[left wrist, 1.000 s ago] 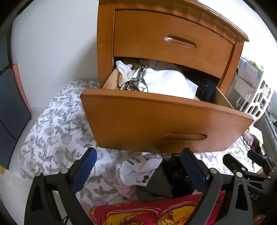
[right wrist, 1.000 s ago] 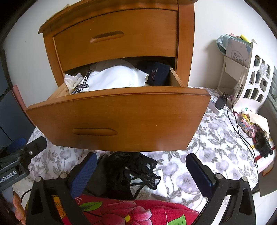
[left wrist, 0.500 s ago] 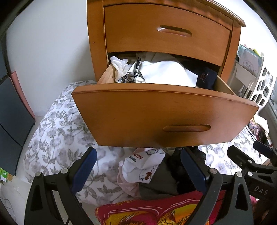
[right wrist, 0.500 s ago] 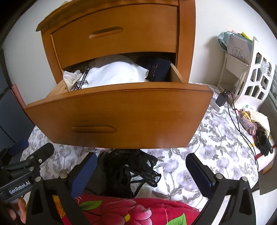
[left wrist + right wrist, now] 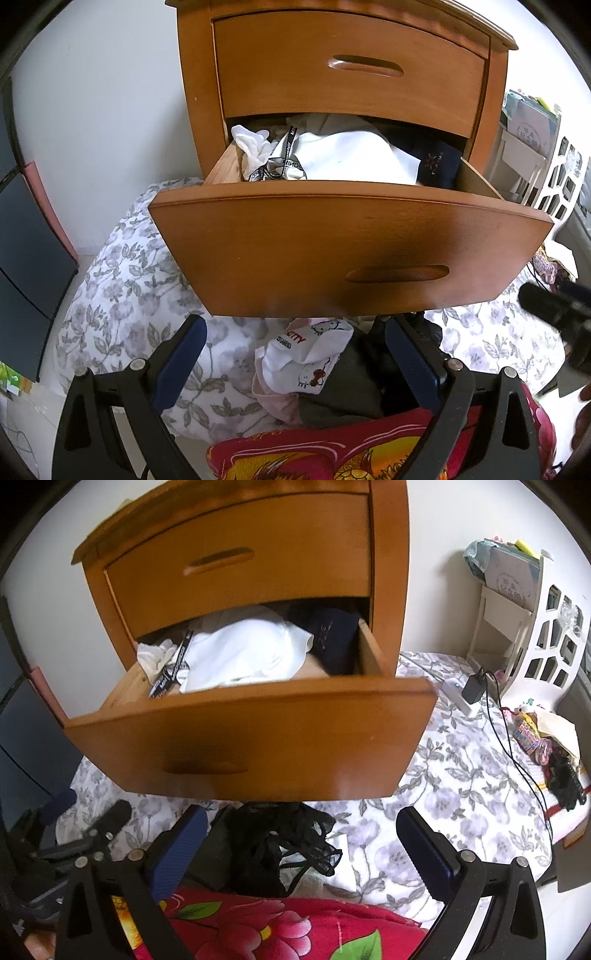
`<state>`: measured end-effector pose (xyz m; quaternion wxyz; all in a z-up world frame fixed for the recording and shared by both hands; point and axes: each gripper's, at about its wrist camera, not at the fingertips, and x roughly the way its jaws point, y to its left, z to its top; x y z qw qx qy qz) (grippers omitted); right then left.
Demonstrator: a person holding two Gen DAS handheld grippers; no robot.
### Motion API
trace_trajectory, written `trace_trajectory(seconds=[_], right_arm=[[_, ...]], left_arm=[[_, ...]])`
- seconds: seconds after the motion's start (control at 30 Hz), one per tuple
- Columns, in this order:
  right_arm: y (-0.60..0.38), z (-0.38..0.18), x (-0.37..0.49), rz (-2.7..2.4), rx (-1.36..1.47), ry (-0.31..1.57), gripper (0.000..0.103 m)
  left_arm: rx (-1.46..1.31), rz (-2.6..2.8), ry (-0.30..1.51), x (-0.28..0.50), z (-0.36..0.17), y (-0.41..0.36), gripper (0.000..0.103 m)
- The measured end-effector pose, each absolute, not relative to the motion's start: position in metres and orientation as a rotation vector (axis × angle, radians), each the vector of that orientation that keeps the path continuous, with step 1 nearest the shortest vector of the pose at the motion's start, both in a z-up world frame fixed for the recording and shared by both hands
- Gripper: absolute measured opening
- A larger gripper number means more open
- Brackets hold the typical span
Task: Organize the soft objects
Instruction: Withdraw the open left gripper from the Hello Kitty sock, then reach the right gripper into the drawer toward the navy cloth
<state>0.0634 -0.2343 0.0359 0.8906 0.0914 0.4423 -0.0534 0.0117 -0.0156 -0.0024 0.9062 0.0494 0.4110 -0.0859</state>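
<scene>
A wooden nightstand (image 5: 343, 74) stands by the wall on a bed with a flowery sheet (image 5: 122, 280). Its top drawer is closed. Its bottom drawer (image 5: 343, 254) is pulled far out. Inside the drawer lie a white shirt (image 5: 351, 155), a small white cloth (image 5: 251, 147) at the left end, a black and white strap (image 5: 286, 155), and a dark blue cloth (image 5: 437, 164) at the right end.

Below the drawer front, a little pile of soft things sits on the sheet. There is a white cloth with a cartoon cat (image 5: 306, 350), a pink cloth (image 5: 273, 398) under it, a dark grey cloth (image 5: 343, 391), and black lacy cloth (image 5: 284, 845). A red flowery blanket (image 5: 280, 930) lies nearest the cameras.

The left hand-held gripper (image 5: 295, 354) has its two blue fingers spread wide apart. The pile shows between them, and they hold nothing. The right hand-held gripper (image 5: 303, 842) is spread wide too, with the black lacy cloth between its fingers, not pinched.

Far to the right stands a white rack (image 5: 535, 620). A black cord (image 5: 506, 731) runs across the sheet from a black plug (image 5: 474, 686).
</scene>
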Motion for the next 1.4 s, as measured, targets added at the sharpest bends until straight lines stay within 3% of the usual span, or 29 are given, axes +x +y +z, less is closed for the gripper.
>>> trace_trajectory(seconds=[1.0,1.4], right_arm=[[-0.26,0.173,0.158,0.04,0.129,0.753,0.103],[-0.249,0.158,0.208,0.076,0.105,0.877,0.103]], left_arm=[[0.075,-0.212,0.863,0.014,-0.005,-0.013,0.097],[0.063,-0.223,0.868,0.014,-0.007,-0.012,0.097]])
